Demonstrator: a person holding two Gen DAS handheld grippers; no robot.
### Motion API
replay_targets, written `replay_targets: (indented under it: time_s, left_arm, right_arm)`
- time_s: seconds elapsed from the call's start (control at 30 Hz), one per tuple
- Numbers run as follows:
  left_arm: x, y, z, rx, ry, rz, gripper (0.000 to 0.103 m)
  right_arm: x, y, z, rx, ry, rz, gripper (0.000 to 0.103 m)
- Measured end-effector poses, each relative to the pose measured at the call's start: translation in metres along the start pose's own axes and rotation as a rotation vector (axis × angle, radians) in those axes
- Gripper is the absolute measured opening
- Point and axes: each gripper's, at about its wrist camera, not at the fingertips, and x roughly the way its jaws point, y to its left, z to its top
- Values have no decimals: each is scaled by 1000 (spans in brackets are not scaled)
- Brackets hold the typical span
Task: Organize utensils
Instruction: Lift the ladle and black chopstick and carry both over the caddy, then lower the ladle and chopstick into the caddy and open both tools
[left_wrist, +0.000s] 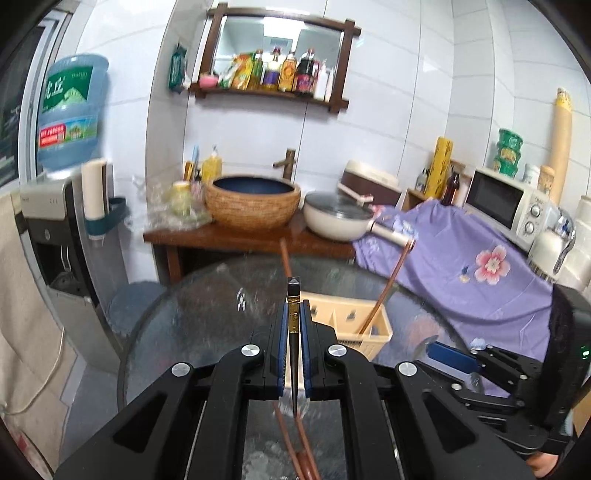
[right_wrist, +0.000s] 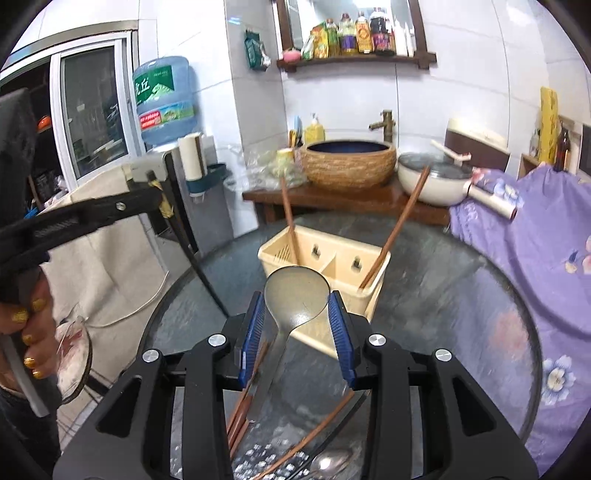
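Black chopstick (left_wrist: 294, 332) pinched in left gripper (left_wrist: 294, 317), jaws fully closed on it, stick upright, held above glass table (left_wrist: 207, 317). Right gripper (right_wrist: 297, 325) jaws part open, metal spoon (right_wrist: 295, 295) clamped between blue pads at the bowl, handle trailing back. Beige utensil caddy (right_wrist: 325, 266) nr table's far edge, brown chopsticks (right_wrist: 290, 218) leaning in its end compartments. More chopsticks + a spoon lie loose at near edge.

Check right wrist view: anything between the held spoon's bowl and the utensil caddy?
Nothing in the right wrist view: the spoon, clamped in the right gripper, overlaps the caddy front wall in frame, only glass table around.
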Motion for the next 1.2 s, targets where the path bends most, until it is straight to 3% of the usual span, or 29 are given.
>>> replay_targets:
  time_s: [0.37, 0.57, 0.8, 1.2]
  left_arm:
    - [-19, -20, 79, -28, -167, 11, 6]
    - [2, -21, 92, -102, -215, 26, 6]
    - [41, -19, 70, -131, -235, 69, 6]
    - [89, -12, 18, -125, -110, 72, 6]
  right_arm:
    - [-9, -9, 83, -13, -157, -137, 36]
    - [8, -19, 97, -34, -214, -253, 36]
    - [43, -18, 79, -104, -245, -371, 37]
    - [89, -20, 30, -120, -143, -363, 37]
